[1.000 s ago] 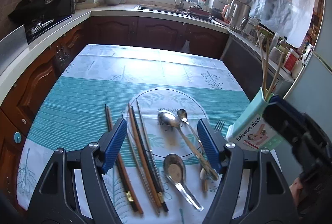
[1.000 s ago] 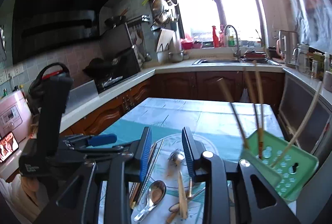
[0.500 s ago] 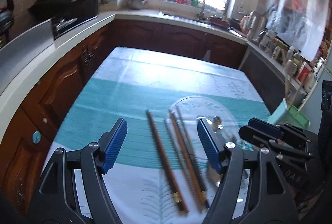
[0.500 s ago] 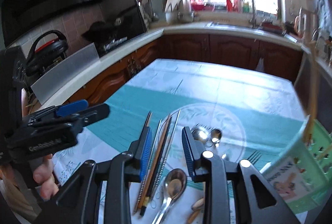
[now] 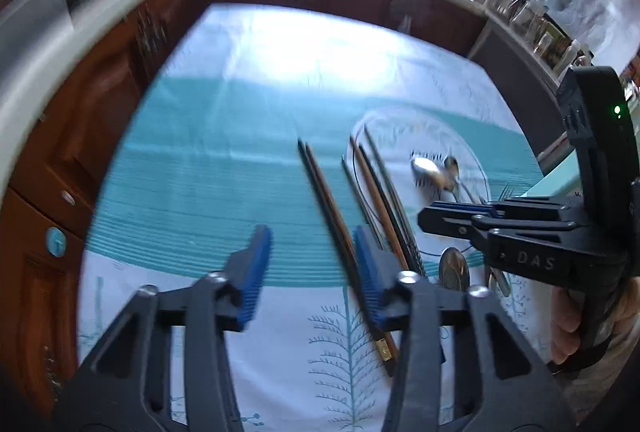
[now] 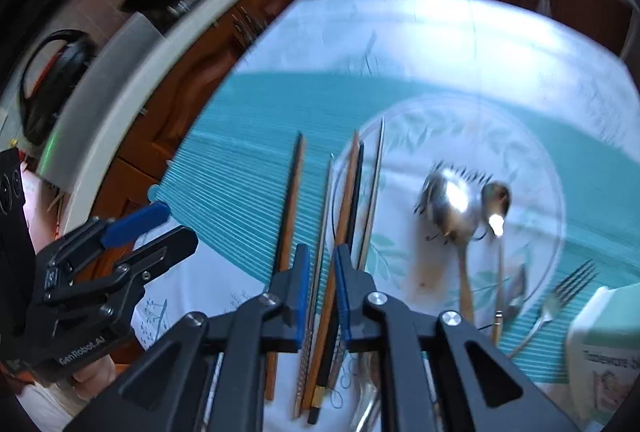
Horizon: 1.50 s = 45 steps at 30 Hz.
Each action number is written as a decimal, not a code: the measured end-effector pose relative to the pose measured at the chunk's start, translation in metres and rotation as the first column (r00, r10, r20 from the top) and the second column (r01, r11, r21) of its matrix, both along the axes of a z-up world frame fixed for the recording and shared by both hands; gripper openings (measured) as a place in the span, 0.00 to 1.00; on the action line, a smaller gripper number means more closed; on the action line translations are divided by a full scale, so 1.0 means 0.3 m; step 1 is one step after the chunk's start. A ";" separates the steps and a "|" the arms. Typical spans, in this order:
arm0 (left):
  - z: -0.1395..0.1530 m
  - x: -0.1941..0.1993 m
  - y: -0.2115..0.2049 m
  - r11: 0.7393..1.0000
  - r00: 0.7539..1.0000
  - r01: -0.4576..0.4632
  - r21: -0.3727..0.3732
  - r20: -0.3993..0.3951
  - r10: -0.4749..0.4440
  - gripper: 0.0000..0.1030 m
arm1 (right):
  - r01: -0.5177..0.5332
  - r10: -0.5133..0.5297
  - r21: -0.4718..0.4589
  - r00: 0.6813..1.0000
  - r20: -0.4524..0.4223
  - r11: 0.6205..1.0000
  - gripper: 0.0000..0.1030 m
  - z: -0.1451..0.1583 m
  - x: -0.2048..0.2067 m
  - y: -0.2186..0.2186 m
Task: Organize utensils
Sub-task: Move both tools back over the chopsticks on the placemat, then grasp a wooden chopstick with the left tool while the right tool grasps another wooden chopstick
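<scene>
The utensils were seen laid out on the counter [image 5: 224, 160], which was covered by a teal-and-white cloth printed with leaf sprigs. Several chopsticks [image 6: 349, 216] of dark, brown and pale metal finish lay roughly parallel, pointing away from the tongs, with one darker pair [image 5: 320, 188] set a little apart on the left of the group. Two shiny spoons [image 6: 460, 204] lay bowl to bowl on the far right of the right tongs [image 6: 320, 272], and a fork [image 6: 560, 296] was seen beyond them, near a pale green holder [image 6: 604, 336]. The left tongs [image 5: 310, 264] were held moderately open over the cloth, nothing being gripped, with their right finger just beside the dark pair. The right tongs were narrowed to a slim gap above the chopstick group; a thin chopstick was seen in that gap, but whether it was actually pinched could not be told. Compared with half a second before, both tongs had been lowered and tipped toward the counter, the window and cabinets had been pushed out of view, and the left tongs had been drawn noticeably closer together. The pictures were heavily blurred. "DAS" was read on the right tongs in the left view, "GenRoboLAI" on the left tongs in the right view, and "Tableware" partly on the holder.
</scene>
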<state>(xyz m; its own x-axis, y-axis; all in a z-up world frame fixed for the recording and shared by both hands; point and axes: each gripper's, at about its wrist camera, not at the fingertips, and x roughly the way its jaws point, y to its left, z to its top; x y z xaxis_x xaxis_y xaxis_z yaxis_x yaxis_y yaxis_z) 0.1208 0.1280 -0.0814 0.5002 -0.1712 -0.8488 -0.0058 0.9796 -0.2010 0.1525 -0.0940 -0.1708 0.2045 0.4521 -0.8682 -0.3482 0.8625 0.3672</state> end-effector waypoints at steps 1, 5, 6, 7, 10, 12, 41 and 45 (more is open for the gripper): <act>-0.024 0.027 0.011 1.000 0.999 0.000 -0.021 -0.038 -0.001 0.28 | 0.002 -0.002 -0.001 1.000 -0.020 1.000 0.11 -0.016 0.009 0.004; -0.087 0.081 0.028 0.998 0.994 -0.011 -0.055 -0.110 0.005 0.21 | -0.002 0.001 -0.006 0.996 -0.091 1.000 0.09 -0.065 0.040 0.029; -0.098 0.090 0.028 0.998 0.993 -0.010 -0.059 -0.121 0.003 0.19 | 0.001 -0.003 -0.014 0.995 -0.103 1.000 0.09 -0.074 0.047 0.036; -0.107 0.097 0.029 0.998 0.992 -0.007 -0.064 -0.130 -0.001 0.18 | 0.004 -0.007 -0.021 0.993 -0.115 1.000 0.09 -0.084 0.053 0.040; -0.126 0.113 0.016 0.997 0.989 0.003 -0.074 -0.145 -0.014 0.18 | 0.000 -0.006 -0.044 0.989 -0.146 0.999 0.09 -0.106 0.055 0.050; -0.131 0.116 -0.003 0.997 0.989 0.007 -0.071 -0.146 -0.017 0.18 | -0.002 -0.006 -0.054 0.989 -0.150 0.999 0.07 -0.114 0.062 0.065; -0.188 0.245 -0.126 0.996 0.962 0.036 -0.088 -0.267 -0.058 0.09 | 0.005 -0.031 -0.160 0.987 -0.157 0.987 0.07 -0.121 0.093 0.069; -0.196 0.251 -0.140 0.997 0.960 0.035 -0.074 -0.276 -0.054 0.09 | 0.013 -0.038 -0.154 0.986 -0.159 0.988 0.06 -0.118 0.082 0.054</act>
<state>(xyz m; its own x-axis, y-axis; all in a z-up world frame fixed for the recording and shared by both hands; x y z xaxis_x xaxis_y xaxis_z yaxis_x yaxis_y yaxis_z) 0.1961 0.0860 -0.1402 0.2370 -0.2498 -0.9388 -0.0279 0.9642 -0.2636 0.1772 -0.0779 -0.2063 0.0658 0.3086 -0.9489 -0.2724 0.9204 0.2805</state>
